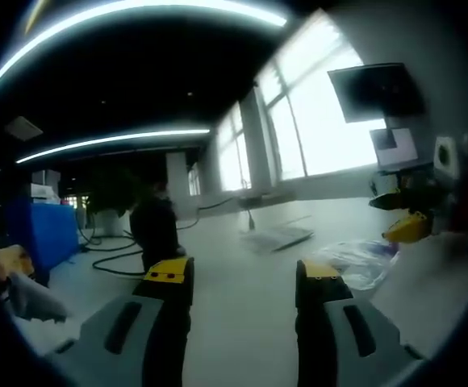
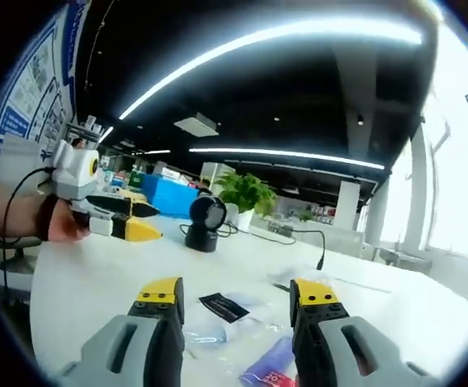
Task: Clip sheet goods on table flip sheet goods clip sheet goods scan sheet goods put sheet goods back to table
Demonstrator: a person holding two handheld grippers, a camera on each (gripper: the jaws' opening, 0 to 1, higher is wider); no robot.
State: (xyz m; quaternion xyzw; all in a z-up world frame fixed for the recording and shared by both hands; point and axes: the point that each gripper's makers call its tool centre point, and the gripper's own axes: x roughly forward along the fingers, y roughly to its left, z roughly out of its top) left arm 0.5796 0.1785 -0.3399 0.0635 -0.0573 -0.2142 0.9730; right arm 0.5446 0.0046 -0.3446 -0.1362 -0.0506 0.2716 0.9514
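My right tool (image 2: pixel 236 302) stands with its yellow-tipped grey jaws apart and empty, just above the clear plastic-wrapped sheet goods (image 2: pixel 234 326) lying flat on the white table (image 2: pixel 89 282), a black label among them. My left tool (image 1: pixel 242 278), jaws also apart and empty, hovers over bare table with a crumpled clear bag (image 1: pixel 361 260) ahead to one side. I judge the right tool nearer; the packets' long axis is unclear, with open table all round.

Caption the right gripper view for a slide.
Open hand-held gripper poised over bagged sheet goods on the white table.
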